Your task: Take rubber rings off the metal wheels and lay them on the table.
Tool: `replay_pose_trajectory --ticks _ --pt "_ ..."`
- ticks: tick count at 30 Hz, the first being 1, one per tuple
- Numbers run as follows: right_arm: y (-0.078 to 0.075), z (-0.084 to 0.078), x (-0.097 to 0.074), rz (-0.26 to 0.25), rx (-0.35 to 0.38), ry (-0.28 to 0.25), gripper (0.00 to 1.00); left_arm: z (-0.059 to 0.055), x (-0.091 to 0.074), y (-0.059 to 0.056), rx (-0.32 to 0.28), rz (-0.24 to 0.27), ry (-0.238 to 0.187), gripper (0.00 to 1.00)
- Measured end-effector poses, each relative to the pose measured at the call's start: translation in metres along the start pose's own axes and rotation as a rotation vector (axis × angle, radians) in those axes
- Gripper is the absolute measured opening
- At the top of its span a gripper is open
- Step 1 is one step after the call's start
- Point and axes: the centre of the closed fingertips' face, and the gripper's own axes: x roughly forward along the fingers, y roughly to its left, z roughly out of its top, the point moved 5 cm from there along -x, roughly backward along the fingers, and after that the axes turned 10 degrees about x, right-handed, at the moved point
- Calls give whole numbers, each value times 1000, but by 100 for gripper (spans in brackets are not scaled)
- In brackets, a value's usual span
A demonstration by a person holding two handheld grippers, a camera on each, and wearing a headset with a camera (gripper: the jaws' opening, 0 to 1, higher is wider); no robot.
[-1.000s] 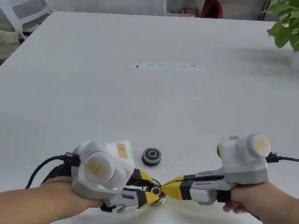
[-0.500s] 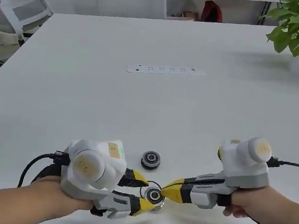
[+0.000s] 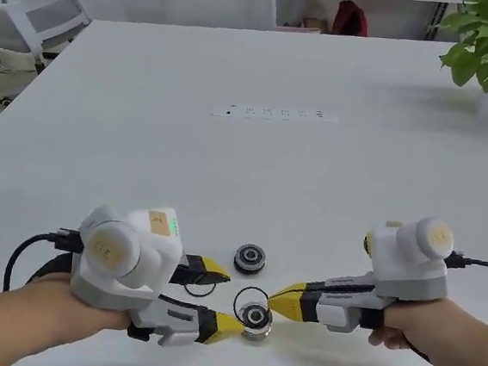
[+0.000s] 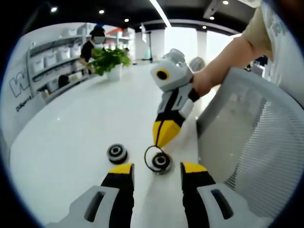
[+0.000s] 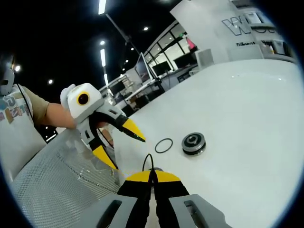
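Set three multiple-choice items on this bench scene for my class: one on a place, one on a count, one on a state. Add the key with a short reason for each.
1. Where does the power strip lie?
A. far across the table
B. at the near edge
C. on a chair

2. How many metal wheels are on the table?
A. one
B. two
C. four

3. How does the left gripper stand?
A. shut on a wheel
B. shut on a ring
C. open

Key:
1 A: it lies mid-table, well beyond the work.
2 B: one wheel lies apart, and the near wheel sits by the right gripper, which pinches its rubber ring.
3 C: its yellow jaws stand apart in the left gripper view.
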Motion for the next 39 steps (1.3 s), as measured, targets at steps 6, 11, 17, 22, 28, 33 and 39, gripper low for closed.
replay_pose_trajectory --ticks 6,11,17,22,28,33,39 --pt "3 4 1 15 -14 8 0 -2 -11 5 -20 27 -11 43" --pt "5 11 2 22 -25 10 0 -5 -20 10 -33 50 -11 45" --pt "7 21 7 25 -40 13 0 -11 -31 16 -48 81 -6 47" --pt "10 31 14 37 -56 13 0 -14 -39 21 -55 105 -3 50" --pt "12 38 27 37 -76 29 0 -20 -48 27 -76 137 -7 52" --pt "9 42 38 25 -82 39 0 -23 -55 30 -94 164 -10 54" --pt "3 46 50 5 -84 49 0 -28 -63 31 -111 189 -6 55"
